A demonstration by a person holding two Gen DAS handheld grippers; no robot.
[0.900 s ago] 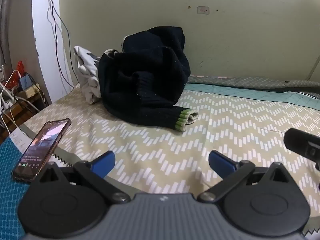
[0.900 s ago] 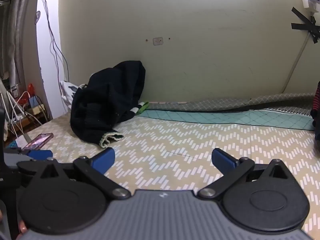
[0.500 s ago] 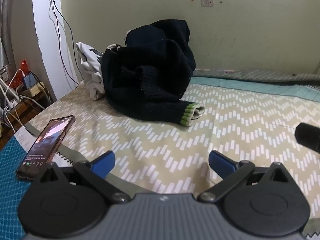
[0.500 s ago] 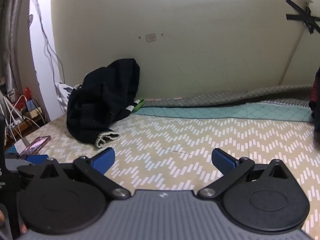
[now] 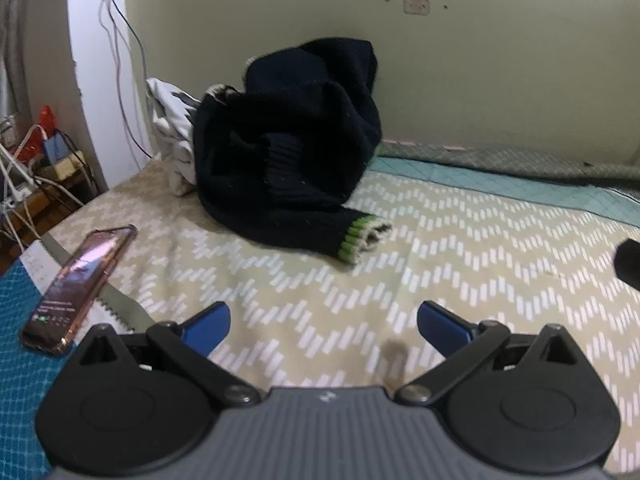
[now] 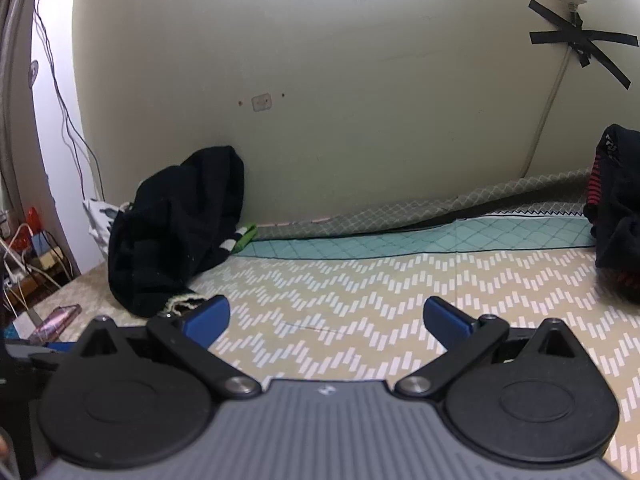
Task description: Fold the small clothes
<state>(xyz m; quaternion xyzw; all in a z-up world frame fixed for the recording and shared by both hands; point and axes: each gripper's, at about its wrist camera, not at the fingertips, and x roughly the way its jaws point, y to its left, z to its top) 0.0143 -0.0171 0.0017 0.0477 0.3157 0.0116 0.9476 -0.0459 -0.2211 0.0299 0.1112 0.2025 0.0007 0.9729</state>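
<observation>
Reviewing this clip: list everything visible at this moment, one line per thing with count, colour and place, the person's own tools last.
dark sweater: 1, navy-black knit with green-and-white cuffs, heaped against the wall at the bed's far left.
pale garment: 1, white-grey, crumpled behind the sweater on its left.
black and red garment: 1, black with red stripes, at the bed's right edge.
bed cover: 1, beige with white zigzag dashes, a teal band along the wall side.
phone: 1, dark with rosy case, lying flat at the bed's near left edge.
cables and plugs: several, white and dark, left of the bed.
wall: pale green, black tape cross upper right.
left tool: 1, black with blue pads, open, empty, above the cover.
right tool: 1, same, open, empty.
</observation>
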